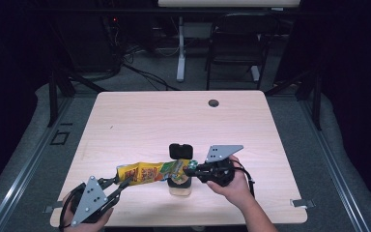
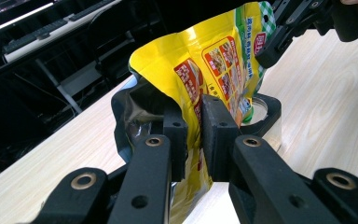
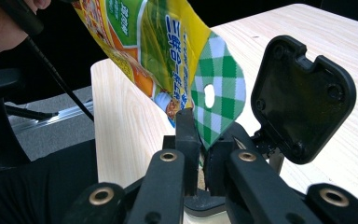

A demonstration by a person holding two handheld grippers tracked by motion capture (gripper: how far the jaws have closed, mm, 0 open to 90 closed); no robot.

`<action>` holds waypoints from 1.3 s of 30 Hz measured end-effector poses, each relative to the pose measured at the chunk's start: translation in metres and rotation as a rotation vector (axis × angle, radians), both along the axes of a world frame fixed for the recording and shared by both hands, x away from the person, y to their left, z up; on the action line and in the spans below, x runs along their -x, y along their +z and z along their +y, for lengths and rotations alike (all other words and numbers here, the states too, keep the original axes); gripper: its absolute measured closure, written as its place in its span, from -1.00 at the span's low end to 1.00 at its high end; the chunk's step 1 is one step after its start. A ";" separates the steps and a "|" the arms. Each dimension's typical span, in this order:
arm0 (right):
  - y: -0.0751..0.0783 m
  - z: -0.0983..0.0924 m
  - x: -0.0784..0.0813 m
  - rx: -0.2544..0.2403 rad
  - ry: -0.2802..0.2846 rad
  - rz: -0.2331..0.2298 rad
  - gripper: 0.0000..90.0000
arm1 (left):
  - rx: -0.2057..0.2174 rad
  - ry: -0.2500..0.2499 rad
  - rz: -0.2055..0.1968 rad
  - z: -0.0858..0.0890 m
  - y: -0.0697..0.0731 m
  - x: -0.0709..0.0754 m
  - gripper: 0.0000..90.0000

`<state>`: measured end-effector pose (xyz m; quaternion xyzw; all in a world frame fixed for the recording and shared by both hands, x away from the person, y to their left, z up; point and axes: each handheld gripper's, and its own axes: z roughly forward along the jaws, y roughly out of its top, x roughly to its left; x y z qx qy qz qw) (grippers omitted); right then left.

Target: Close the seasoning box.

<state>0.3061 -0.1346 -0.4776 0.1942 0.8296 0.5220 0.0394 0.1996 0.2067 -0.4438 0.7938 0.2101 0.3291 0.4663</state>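
1. Pouch (image 1: 147, 172): a yellow printed bag with a green-checked end, held off the table in the lower centre of the high view and stretched level between my two grippers. Its checked end sits over the jar.
2. Left gripper (image 1: 121, 184): lower left of the high view. In the left gripper view I see its jaws clamped on the yellow end of the pouch (image 2: 200, 88), the film pinched flat between the pads.
3. Right gripper (image 1: 189, 169): lower centre-right of the high view, grey plate on top. In the right gripper view I see its jaws closed on the green-checked corner of the pouch (image 3: 214, 74), just below the punched hang hole.
4. Jar (image 1: 179, 186): a clear container standing on the table directly under the pouch's checked end. Its rim shows behind the bag in the left gripper view (image 2: 261, 112).
5. Lid (image 1: 180, 150): black and hinged, standing open and upright behind the jar; its inner face shows at the right of the right gripper view (image 3: 303, 98).
6. Table (image 1: 140, 121): pale wood, with a round cable hole (image 1: 213, 103) near the upper edge.
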 end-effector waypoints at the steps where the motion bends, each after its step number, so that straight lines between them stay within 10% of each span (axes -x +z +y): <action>1: 0.000 0.000 0.000 0.002 0.000 -0.001 0.93 | -0.001 -0.002 -0.001 0.000 0.000 0.000 0.81; 39: -0.002 0.000 0.000 -0.003 -0.002 -0.004 0.93 | 0.008 -0.002 0.003 0.000 0.000 -0.001 0.81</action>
